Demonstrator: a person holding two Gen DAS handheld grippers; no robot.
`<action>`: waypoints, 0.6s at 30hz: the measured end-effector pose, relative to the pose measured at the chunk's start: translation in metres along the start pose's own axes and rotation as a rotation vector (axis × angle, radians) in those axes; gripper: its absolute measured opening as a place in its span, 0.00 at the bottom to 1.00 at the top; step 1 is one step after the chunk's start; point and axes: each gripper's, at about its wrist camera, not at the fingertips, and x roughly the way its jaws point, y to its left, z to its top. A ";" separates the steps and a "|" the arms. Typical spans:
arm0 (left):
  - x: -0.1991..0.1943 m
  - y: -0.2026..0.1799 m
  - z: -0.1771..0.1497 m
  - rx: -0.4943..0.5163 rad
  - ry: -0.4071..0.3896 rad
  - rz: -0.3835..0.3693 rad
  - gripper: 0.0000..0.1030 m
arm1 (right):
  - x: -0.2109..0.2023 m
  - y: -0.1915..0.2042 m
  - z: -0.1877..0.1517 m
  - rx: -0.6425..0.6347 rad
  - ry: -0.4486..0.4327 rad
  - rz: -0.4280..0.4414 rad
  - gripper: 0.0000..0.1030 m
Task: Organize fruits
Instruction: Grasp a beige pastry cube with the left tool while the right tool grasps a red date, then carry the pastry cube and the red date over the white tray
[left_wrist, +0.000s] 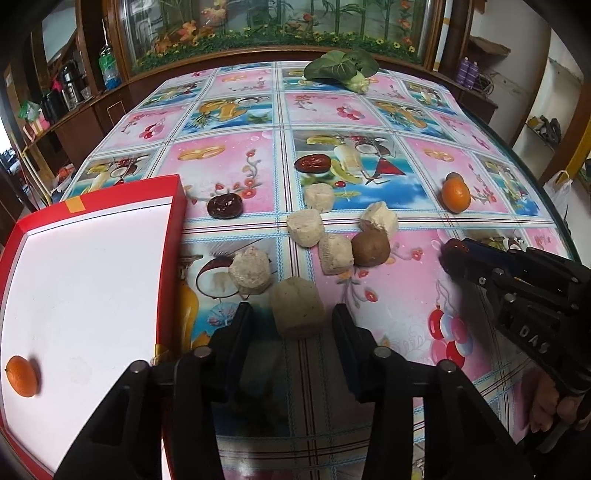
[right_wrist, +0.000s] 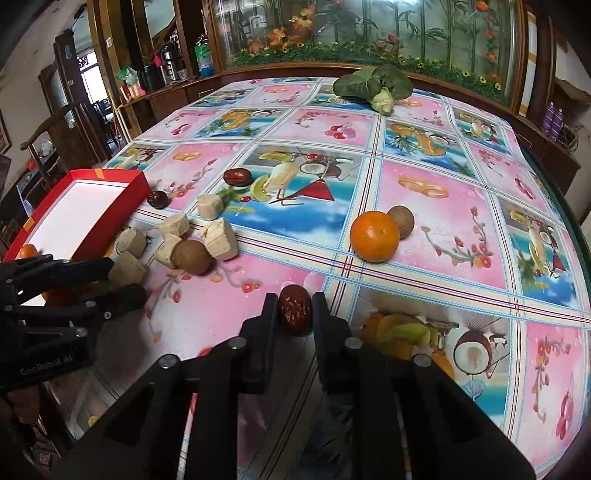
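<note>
Gripping a red date (right_wrist: 294, 309) lengthwise, the right gripper (right_wrist: 294, 314) has its jaws closed tight on the fruit's 2 sides, long axis pointing away along the fingers; left gripper (left_wrist: 293, 319) stands partly open around a beige block (left_wrist: 297, 308), pads not clearly touching; red box (left_wrist: 171, 236) lies far left, nearer the left hand.

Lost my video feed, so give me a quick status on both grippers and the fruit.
Right gripper shut on a red date. Left gripper open around a beige block. One orange in the red box.
</note>
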 end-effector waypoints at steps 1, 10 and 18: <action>0.000 0.000 0.000 0.002 -0.003 -0.001 0.38 | 0.000 -0.001 0.000 0.007 -0.001 0.006 0.20; -0.001 -0.004 -0.002 0.036 -0.043 -0.019 0.26 | -0.007 -0.021 0.002 0.139 -0.028 0.089 0.20; -0.024 -0.007 -0.007 0.041 -0.095 -0.061 0.26 | -0.009 -0.032 0.004 0.197 -0.051 0.100 0.20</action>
